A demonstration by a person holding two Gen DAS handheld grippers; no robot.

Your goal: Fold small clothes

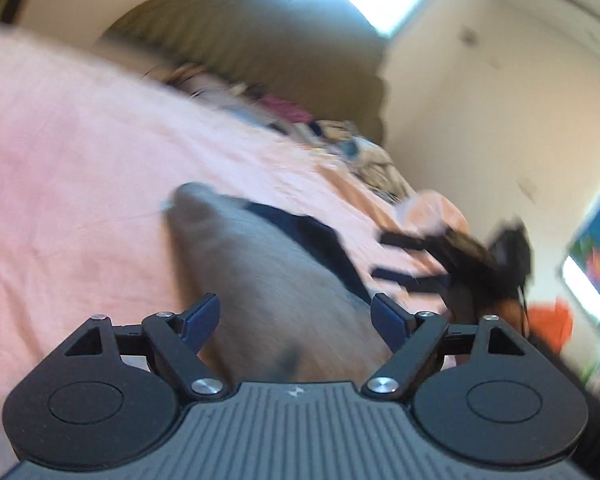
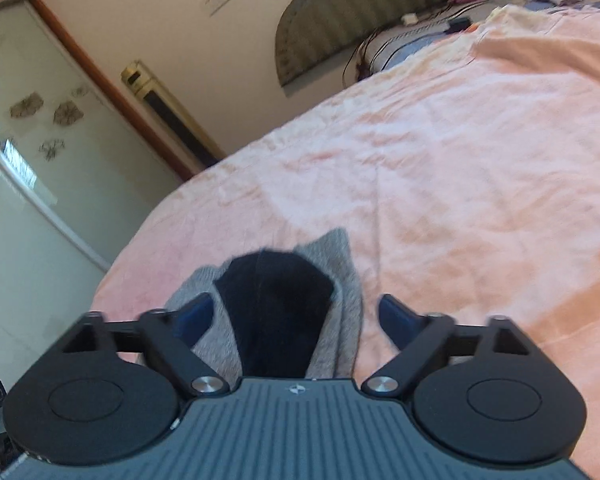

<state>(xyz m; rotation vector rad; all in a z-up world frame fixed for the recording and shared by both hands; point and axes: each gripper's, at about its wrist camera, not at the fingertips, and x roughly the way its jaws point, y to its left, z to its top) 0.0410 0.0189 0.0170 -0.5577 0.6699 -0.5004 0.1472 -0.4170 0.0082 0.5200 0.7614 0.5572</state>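
Note:
A small grey garment [image 1: 260,280] with a dark navy part [image 1: 312,240] lies on the pink bedsheet [image 1: 80,160]. In the blurred left wrist view my left gripper [image 1: 296,314] is open just above the grey cloth, holding nothing. My right gripper shows there too, at the right [image 1: 404,256], jaws apart. In the right wrist view my right gripper [image 2: 296,314] is open over the same garment [image 2: 344,280], whose navy part [image 2: 276,304] lies between the fingers.
A heap of mixed clothes [image 1: 340,136] lies at the far side of the bed by a dark headboard [image 2: 340,20]. Cables and small devices [image 2: 420,24] lie near it. A wardrobe [image 2: 40,120] stands beyond the bed's edge.

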